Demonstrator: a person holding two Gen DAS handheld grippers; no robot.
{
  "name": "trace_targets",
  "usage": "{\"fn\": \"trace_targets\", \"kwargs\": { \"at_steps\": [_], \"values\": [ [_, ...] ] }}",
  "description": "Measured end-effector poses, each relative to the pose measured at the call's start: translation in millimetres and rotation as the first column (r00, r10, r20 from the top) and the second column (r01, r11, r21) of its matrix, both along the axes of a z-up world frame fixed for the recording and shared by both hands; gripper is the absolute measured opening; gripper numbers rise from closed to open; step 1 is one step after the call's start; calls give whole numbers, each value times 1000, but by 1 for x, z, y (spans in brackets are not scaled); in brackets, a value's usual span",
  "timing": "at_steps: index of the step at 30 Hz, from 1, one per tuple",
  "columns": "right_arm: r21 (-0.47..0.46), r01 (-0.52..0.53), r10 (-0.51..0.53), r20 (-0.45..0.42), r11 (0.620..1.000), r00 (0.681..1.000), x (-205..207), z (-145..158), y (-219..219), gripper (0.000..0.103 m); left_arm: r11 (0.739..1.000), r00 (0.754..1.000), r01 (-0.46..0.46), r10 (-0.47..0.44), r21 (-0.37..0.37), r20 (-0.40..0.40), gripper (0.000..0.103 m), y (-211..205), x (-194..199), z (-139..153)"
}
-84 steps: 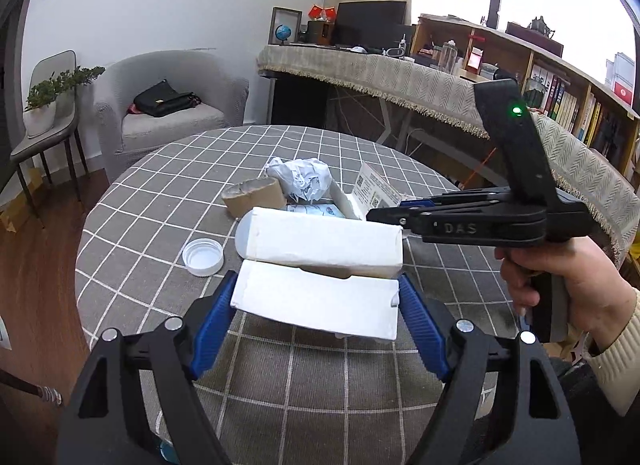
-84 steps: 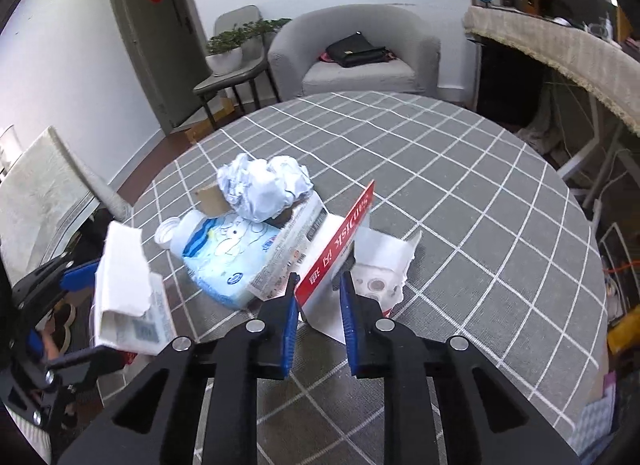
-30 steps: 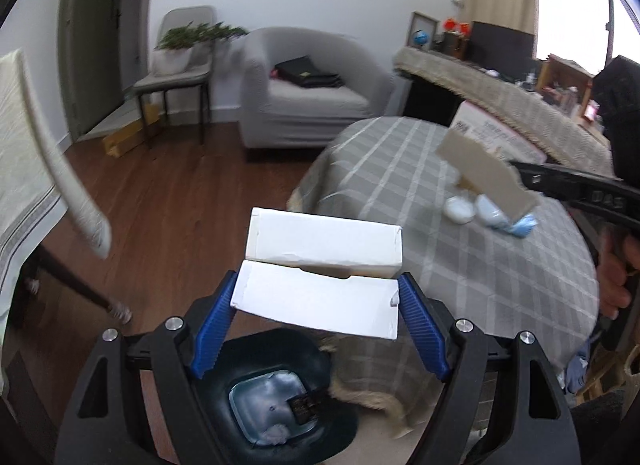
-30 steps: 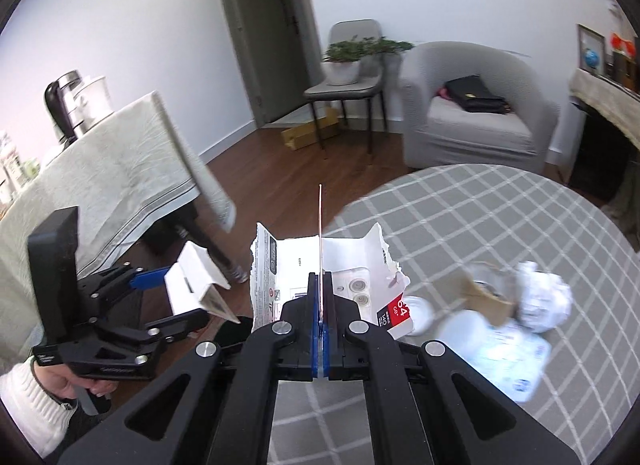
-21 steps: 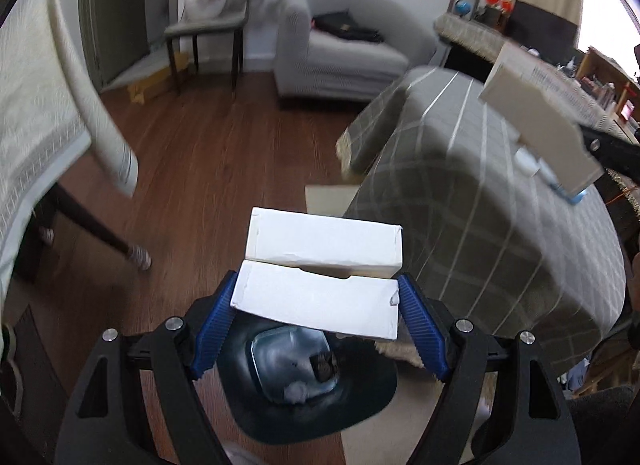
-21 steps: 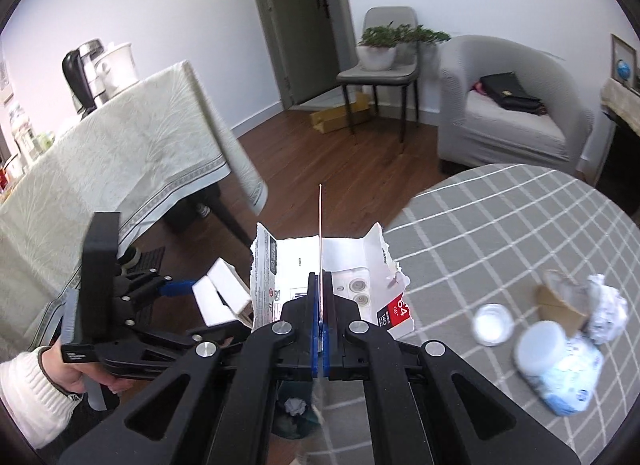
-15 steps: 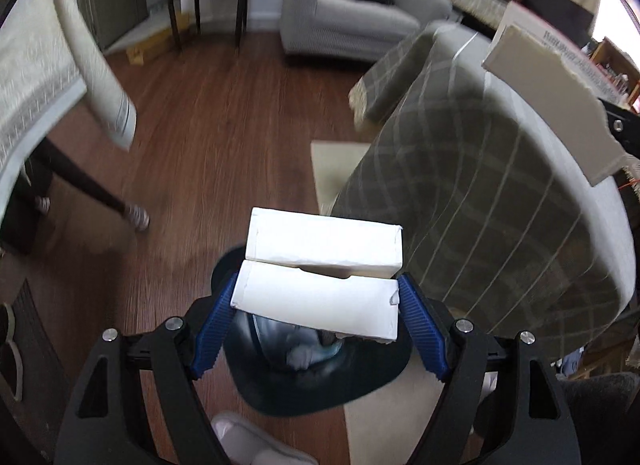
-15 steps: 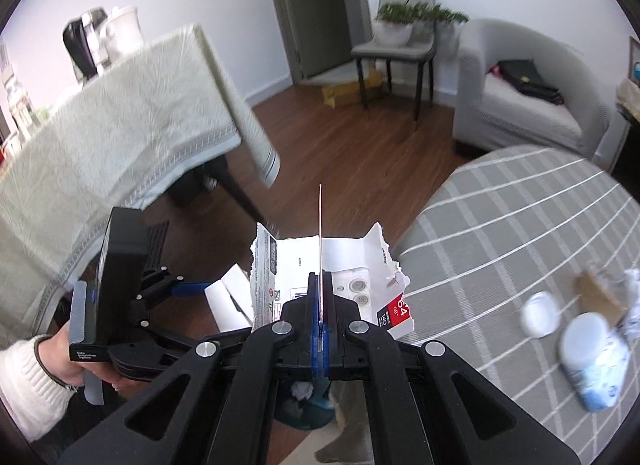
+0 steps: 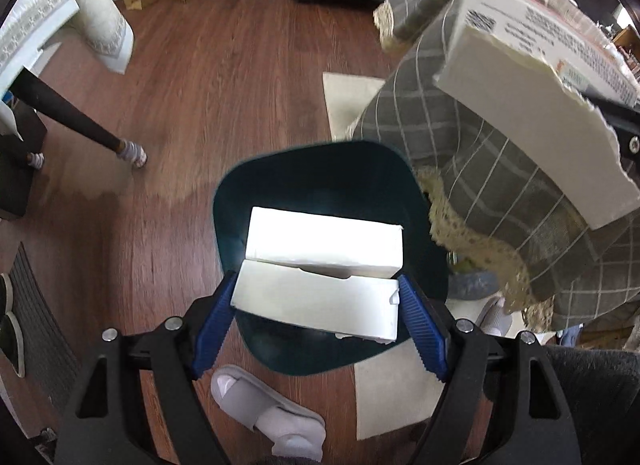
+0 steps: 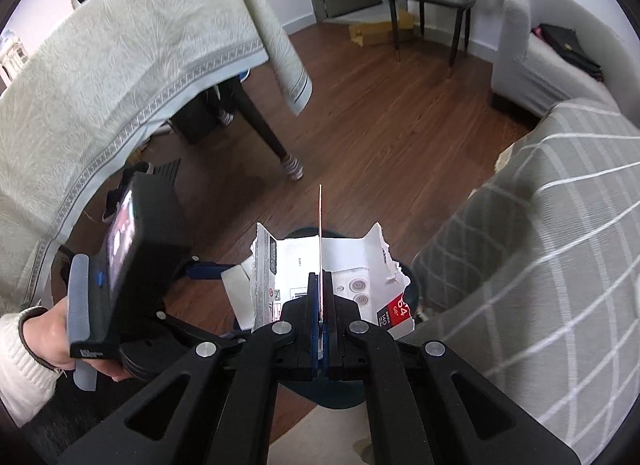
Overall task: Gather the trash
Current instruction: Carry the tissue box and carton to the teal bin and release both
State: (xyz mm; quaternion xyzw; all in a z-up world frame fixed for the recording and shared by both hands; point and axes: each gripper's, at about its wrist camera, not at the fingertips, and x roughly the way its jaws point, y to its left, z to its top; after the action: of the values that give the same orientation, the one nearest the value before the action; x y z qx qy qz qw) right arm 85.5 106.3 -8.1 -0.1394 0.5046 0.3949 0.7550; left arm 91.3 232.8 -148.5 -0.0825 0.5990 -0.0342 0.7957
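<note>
The left gripper [image 9: 318,307] points steeply down with its 2 blue pads [image 9: 212,317] spread wide and pressed against the ends of a white carton [image 9: 320,285], whose opened flap stands above the body. Directly beneath the carton sits the dark teal trash bin [image 9: 320,169] on the wood floor [image 9: 200,85] (its inside is mostly hidden by the carton). The right gripper [image 10: 320,329] is clamped fully together on a thin flap of torn packaging [image 10: 296,269], a ripped white and red box, hanging over the same bin [image 10: 336,395]. A hand [image 10: 48,341] in a white knit sleeve grips the left tool's handle. Beside the bin hangs the grey checked tablecloth [image 9: 500,169] with its lace fringe, and a grey slipper [image 9: 268,417] lies just in front.
</note>
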Motion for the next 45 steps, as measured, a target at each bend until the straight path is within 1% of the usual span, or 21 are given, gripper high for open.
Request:
{"fn": "trace_targets", "kwargs": {
  "at_steps": [2, 5, 9, 11, 16, 17, 18, 20, 23, 27, 28, 30, 33, 36, 39, 40, 41, 42, 43, 45],
  "values": [
    [-21, -4, 3, -25, 1000, 1000, 0, -12, 6, 1, 1000, 1000, 15, -15, 3, -27, 82, -1, 0, -11],
    [-53, -9, 6, -52, 999, 999, -1, -28, 10, 1, 999, 997, 37, -35, 28, -62, 84, -1, 0, -27],
    [-91, -20, 13, -78, 996, 997, -2, -47, 20, 1, 998, 996, 50, -47, 36, -80, 84, -1, -3, -33],
    [-106, -23, 14, -85, 994, 996, -1, -54, 24, 1, 998, 996, 51, -49, 31, -74, 84, -1, -4, -31],
    [-142, -29, 15, -102, 989, 995, -2, -70, 29, 1, 999, 999, 43, -43, 17, -28, 84, 3, -10, -18],
    [-156, -29, 13, -107, 987, 994, -3, -76, 31, 1, 999, 999, 38, -38, 16, -13, 82, 5, -11, -14],
    [-156, -29, 13, -107, 987, 994, -3, -76, 31, 1, 999, 999, 34, -34, 24, -1, 77, 6, -12, -11],
    [-172, -31, 11, -113, 985, 994, -4, -83, 33, 1, 999, 999, 21, -22, 35, 25, 71, 11, -14, -3],
    [-190, -35, 11, -125, 981, 992, -3, -93, 35, 1, 998, 997, 2, -6, 56, 73, 63, 15, -17, 10],
    [-215, -49, 18, -146, 975, 989, -6, -107, 40, 1, 999, 990, -27, 20, 44, 136, 51, 22, -20, 27],
    [-225, -55, 21, -151, 973, 988, -7, -112, 43, 1, 999, 988, -35, 29, 41, 153, 50, 24, -20, 31],
    [-240, -67, 27, -165, 969, 986, -9, -119, 46, 1, 998, 981, -53, 45, 39, 190, 44, 28, -22, 42],
    [-263, -82, 34, -181, 961, 983, -13, -129, 46, 2, 997, 968, -78, 70, 23, 242, 38, 35, -24, 60],
    [-285, -96, 40, -196, 954, 980, -15, -141, 46, 3, 995, 952, -97, 95, -10, 290, 36, 41, -27, 78],
    [-311, -90, 30, -194, 946, 981, -15, -147, 44, 8, 994, 935, -104, 108, -30, 338, 35, 42, -32, 96],
    [-322, -91, 29, -191, 942, 981, -15, -149, 44, 15, 994, 929, -104, 111, -39, 353, 35, 41, -34, 102],
    [-328, -89, 27, -190, 941, 981, -15, -150, 43, 26, 994, 922, -102, 112, -47, 371, 35, 40, -34, 109],
    [-326, -86, 24, -191, 942, 981, -15, -150, 40, 32, 994, 916, -99, 111, -51, 384, 35, 41, -35, 115],
    [-324, -85, 23, -191, 942, 981, -15, -150, 38, 35, 994, 909, -96, 111, -57, 401, 35, 39, -37, 122],
    [-324, -91, 30, -188, 942, 982, -15, -149, 36, 35, 994, 900, -95, 113, -62, 422, 35, 36, -40, 133]
  ]
}}
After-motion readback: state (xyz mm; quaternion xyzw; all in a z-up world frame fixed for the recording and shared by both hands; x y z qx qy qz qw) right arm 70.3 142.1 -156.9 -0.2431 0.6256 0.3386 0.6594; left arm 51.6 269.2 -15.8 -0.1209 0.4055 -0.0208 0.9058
